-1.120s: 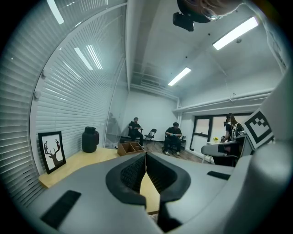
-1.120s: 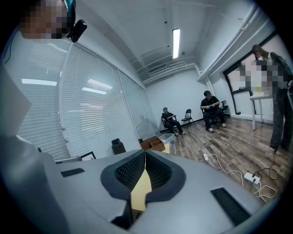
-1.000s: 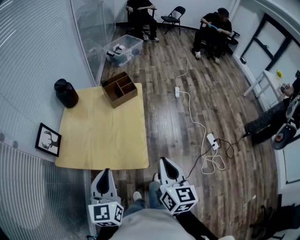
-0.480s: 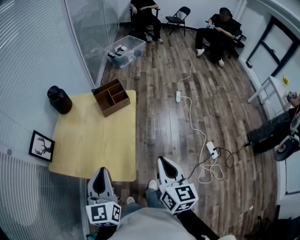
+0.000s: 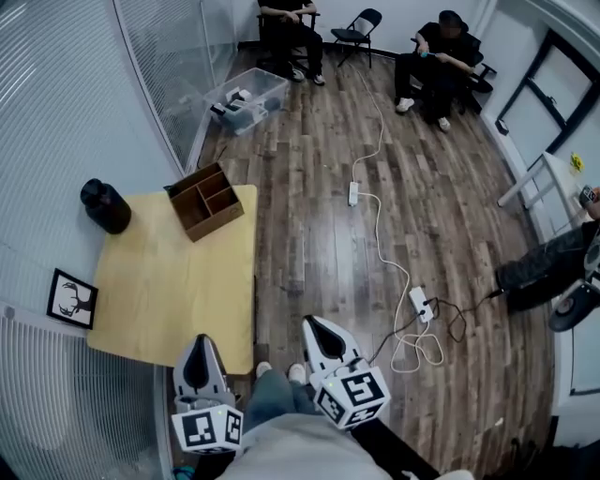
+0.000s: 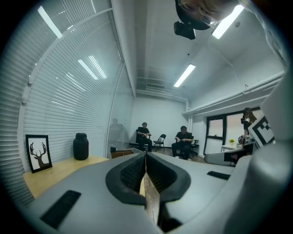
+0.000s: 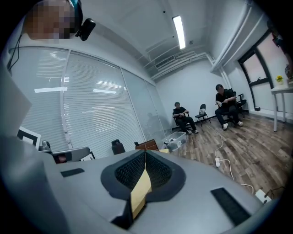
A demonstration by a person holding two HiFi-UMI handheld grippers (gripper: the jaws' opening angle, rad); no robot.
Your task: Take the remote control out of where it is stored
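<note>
Table [image 5: 159, 272] has slid leftward in view; left hand-held gripper [image 6: 145, 157] and right hand-held gripper [image 7: 145, 155] both clenched, empty

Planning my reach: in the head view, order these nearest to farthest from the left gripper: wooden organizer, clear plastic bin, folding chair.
1. Wooden organizer, on the table's far corner.
2. Clear plastic bin, beyond the table.
3. Folding chair, at the far end.

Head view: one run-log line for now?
left gripper shut, empty | right gripper shut, empty | brown wooden divided box at light wooden table's far corner | remote control not visible
</note>
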